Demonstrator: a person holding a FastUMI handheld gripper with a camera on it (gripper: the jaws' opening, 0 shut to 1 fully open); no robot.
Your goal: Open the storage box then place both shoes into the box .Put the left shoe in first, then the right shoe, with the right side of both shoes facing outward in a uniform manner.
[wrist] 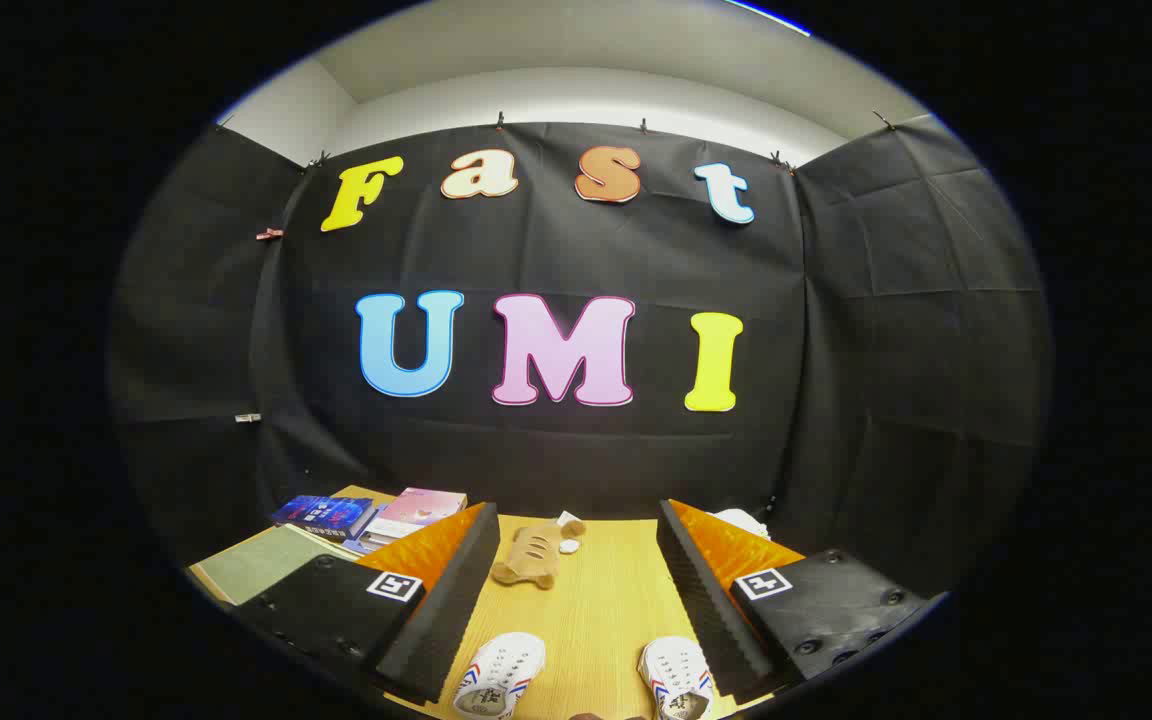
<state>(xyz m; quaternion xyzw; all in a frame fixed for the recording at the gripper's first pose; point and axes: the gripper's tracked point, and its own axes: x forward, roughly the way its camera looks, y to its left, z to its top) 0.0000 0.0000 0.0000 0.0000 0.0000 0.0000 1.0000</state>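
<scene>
A: Where do the jaws stand?

B: Wide apart and holding nothing. The gripper (576, 600) has its two black ridged fingers (446, 610) splayed over the pale wooden tabletop (596, 590), one finger running toward 11 o'clock, the other toward 1 o'clock.

A: And the shoes?

B: Both lie between the fingers, at the near end of the table. The white canvas shoe with red and blue side stripes at 7 o'clock (498, 676) and its matching white canvas shoe at 5 o'clock (677, 680) sit apart with bare wood between them. I'd judge they were set side by side so that either can be taken singly.

A: Which way do they point?

B: Their long axes run roughly away from the gripper, toward 12 o'clock. Which end is the toe I cannot tell.

A: Anything beyond?

B: A tan plush toy (533, 555) lies at 12 o'clock past the shoes. A stack of books (376, 515) lies at 10 o'clock and a green flat mat (261, 565) at 9 o'clock.

A: So how far along?

B: Barely begun, I'd say; both shoes are untouched.
</scene>
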